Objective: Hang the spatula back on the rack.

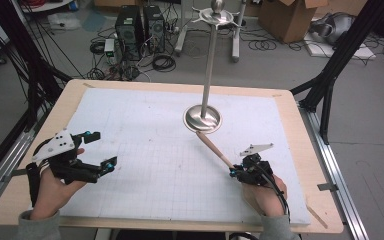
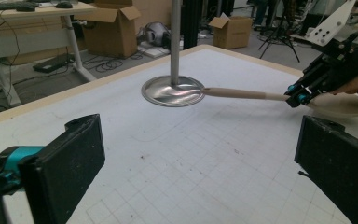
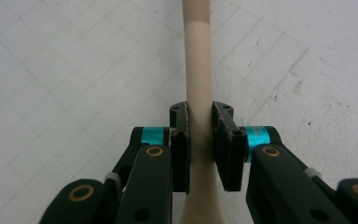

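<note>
My right gripper [image 1: 236,171] clamped on the pale wooden tapered handle [image 1: 215,149], its tip touching the polished round steel base [image 1: 203,119] of the pole stand, left gripper [image 1: 96,151] agape: I'd lift gently.

1. The left gripper [image 1: 96,148] is black with small bright blue parts by its jaws.
2. A white three-cornered plate [image 1: 56,144] with little holes sits on top of it.
3. The right gripper [image 3: 200,144] is black too, with blue bands and round gold screws [image 3: 154,151].
4. A black cable [image 1: 275,186] trails from it.
5. Both sleeves [image 1: 37,227] are grey.
</note>
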A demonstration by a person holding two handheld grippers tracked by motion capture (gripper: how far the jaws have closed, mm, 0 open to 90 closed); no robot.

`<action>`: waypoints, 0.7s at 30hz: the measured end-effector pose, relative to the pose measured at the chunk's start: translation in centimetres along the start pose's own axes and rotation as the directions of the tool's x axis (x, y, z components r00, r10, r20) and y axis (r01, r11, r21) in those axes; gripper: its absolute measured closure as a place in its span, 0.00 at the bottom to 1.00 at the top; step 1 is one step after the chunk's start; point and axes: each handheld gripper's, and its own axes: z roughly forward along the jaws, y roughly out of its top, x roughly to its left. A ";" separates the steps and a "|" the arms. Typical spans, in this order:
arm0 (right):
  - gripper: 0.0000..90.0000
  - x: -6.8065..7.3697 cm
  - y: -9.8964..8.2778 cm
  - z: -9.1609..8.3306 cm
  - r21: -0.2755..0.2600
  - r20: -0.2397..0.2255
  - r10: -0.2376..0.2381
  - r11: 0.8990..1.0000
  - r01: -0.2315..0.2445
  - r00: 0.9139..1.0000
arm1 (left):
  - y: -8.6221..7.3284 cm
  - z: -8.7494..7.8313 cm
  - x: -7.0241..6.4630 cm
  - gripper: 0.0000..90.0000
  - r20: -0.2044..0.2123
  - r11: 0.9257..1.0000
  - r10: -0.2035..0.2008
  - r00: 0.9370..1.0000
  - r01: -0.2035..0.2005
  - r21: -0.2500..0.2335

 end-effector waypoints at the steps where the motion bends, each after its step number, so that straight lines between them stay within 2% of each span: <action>1: 0.87 0.0 0.0 0.0 0.000 0.000 0.000 1.000 0.000 1.000 | 0.0 -0.1 0.0 0.02 0.000 1.000 0.001 1.000 -0.001 0.001; 8: 0.87 -0.3 0.4 -1.3 -0.074 -0.024 -0.006 0.997 0.005 1.000 | -0.1 -0.4 0.1 0.02 -0.012 1.000 -0.003 1.000 0.003 0.002; 11: 0.87 -0.9 0.6 -2.5 -0.129 -0.031 0.002 0.992 -0.006 1.000 | -0.2 -0.4 0.1 0.02 -0.018 1.000 -0.005 1.000 0.005 0.007; 21: 0.87 -1.6 2.0 -4.6 -0.170 -0.031 0.012 0.985 -0.017 0.999 | -0.3 -0.6 0.2 0.02 -0.023 1.000 -0.010 1.000 0.010 0.002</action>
